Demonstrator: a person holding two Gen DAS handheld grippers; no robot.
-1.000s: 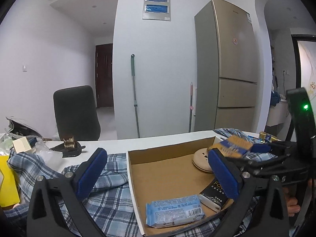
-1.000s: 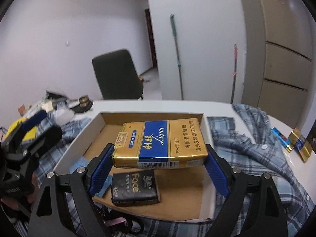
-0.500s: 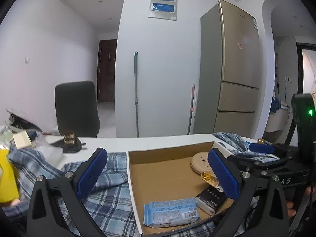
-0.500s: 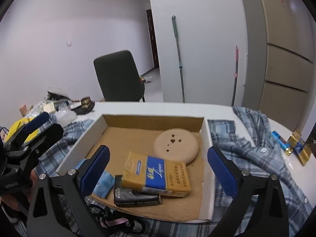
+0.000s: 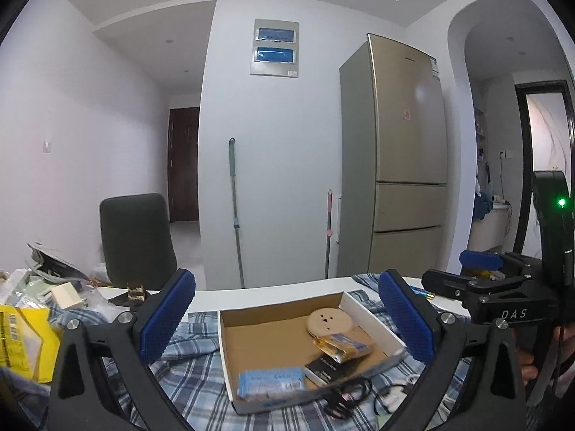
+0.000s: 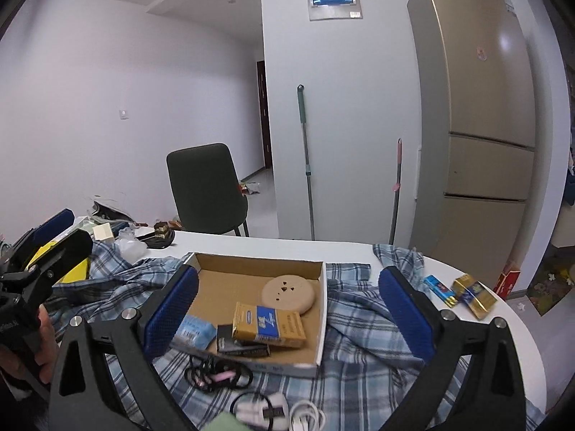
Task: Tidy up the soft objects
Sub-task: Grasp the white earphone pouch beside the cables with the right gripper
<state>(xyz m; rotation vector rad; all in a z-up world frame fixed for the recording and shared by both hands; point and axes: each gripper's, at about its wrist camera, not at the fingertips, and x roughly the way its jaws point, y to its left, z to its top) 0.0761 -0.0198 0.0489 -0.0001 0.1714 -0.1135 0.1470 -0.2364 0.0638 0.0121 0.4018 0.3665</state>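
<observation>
From my seat, going left to right: at the far left of the worktop (image 6: 273, 246) lies clutter with a yellow packet (image 5: 21, 341), then the plaid shirt (image 5: 194, 370) spread under everything. My left claw (image 5: 287, 319) stands spread wide with nothing between its pads. In the middle sits the cardboard box (image 6: 321, 309), which holds a blue tissue pack (image 5: 270, 387), a black pack (image 6: 242, 344), a gold-and-blue carton (image 6: 267, 325) lying partly on the black pack, and a round tan disc (image 6: 288, 292) toward the back. My right claw (image 6: 287, 318) is likewise spread and empty, well above the box. Further right, two small gold-and-blue packs (image 6: 456, 291) wait on the worktop beside the shirt. I judge the carton's placement finished and the step in hand to be choosing the next item. The next move calls for swinging the right claw toward those small packs, dropping low, and closing across the narrow sides without snagging the shirt.
</observation>
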